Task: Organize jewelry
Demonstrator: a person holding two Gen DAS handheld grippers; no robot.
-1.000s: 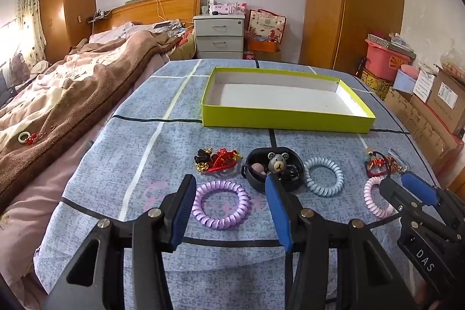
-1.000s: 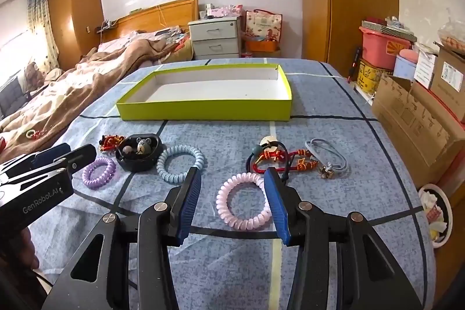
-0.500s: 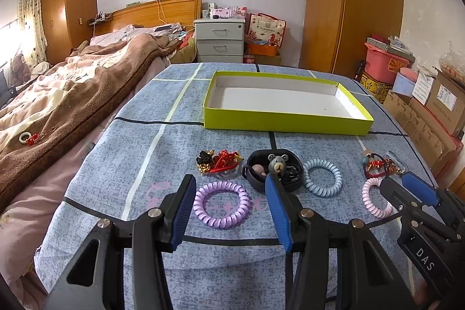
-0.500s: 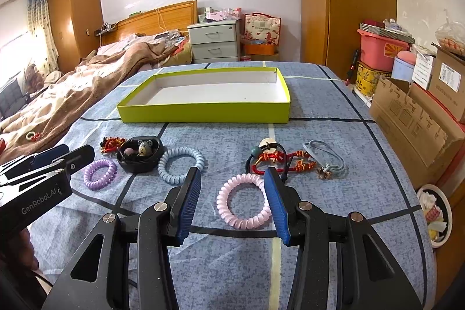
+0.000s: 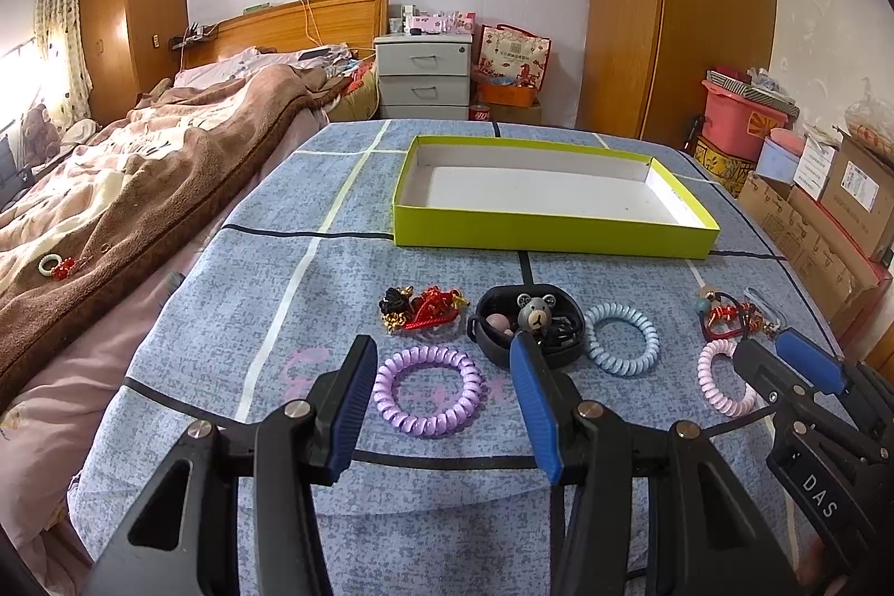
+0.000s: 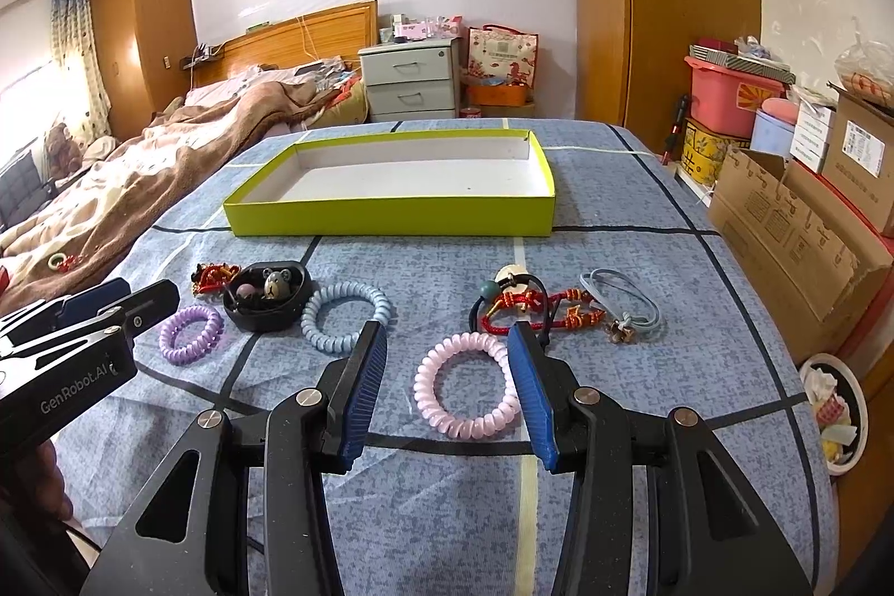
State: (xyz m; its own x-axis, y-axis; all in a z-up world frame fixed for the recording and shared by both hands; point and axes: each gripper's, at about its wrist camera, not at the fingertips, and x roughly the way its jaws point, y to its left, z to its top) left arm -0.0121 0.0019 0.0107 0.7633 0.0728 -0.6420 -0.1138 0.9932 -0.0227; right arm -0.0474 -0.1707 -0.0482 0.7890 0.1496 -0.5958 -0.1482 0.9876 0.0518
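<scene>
L gripper (image 5: 441,395) open over purple coil band (image 5: 427,397); R gripper (image 6: 447,384) open over pink coil band (image 6: 468,385). Green box (image 6: 391,216) at 12 o'clock, other jewelry btwn.

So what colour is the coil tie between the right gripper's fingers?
Pale pink coil tie; right wrist view.

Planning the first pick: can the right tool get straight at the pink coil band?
Probably yes: the right tool is open, the pink coil band lies flat just ahead between its fingers, nothing covering it.
</scene>
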